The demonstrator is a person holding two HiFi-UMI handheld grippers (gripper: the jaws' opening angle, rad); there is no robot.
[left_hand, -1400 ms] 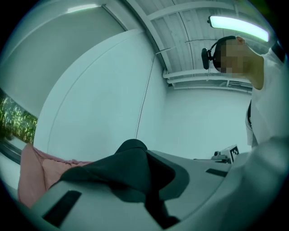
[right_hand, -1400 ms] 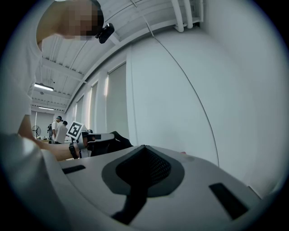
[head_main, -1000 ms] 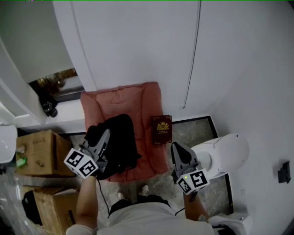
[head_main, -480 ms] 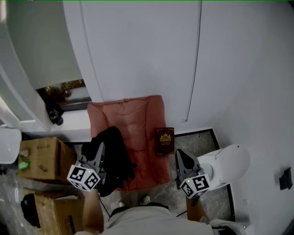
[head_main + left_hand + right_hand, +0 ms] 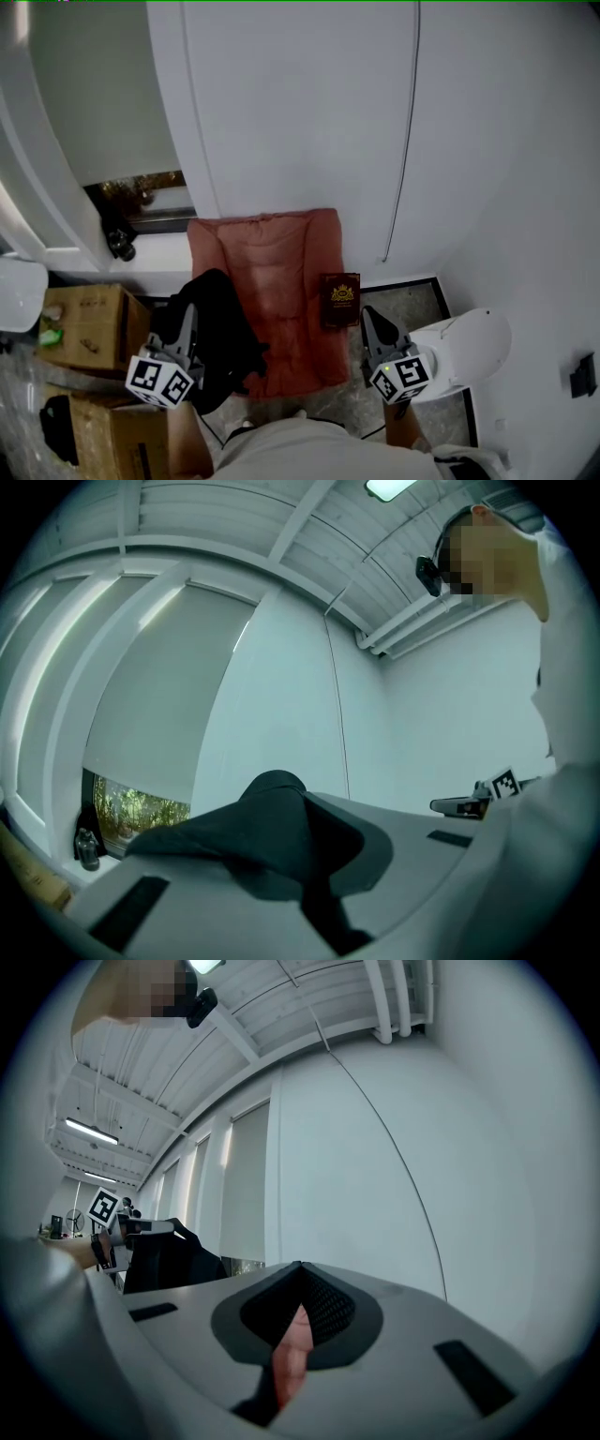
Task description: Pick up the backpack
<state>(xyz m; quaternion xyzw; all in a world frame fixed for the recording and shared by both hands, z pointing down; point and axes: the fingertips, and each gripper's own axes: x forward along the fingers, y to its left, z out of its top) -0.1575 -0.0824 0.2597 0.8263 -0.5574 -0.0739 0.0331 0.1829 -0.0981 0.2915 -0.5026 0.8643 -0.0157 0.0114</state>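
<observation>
Black backpack (image 5: 220,328) hangs pinched in the left gripper (image 5: 187,323), fingers clamped tight on its fabric, by the pink cushion's (image 5: 281,272) left edge. Pickup looks basically done, maybe lift it clear. Right gripper (image 5: 371,321): fingers together, empty, well apart.

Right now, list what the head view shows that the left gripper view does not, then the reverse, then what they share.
Head view only: the pink cushion, the dark red book at its right edge, and the cardboard boxes.
Left gripper view only: the ceiling light and the ceiling pipes.
Both: the black backpack clamped in the left gripper, the right gripper, the window, and the thin cable running down the white wall.
</observation>
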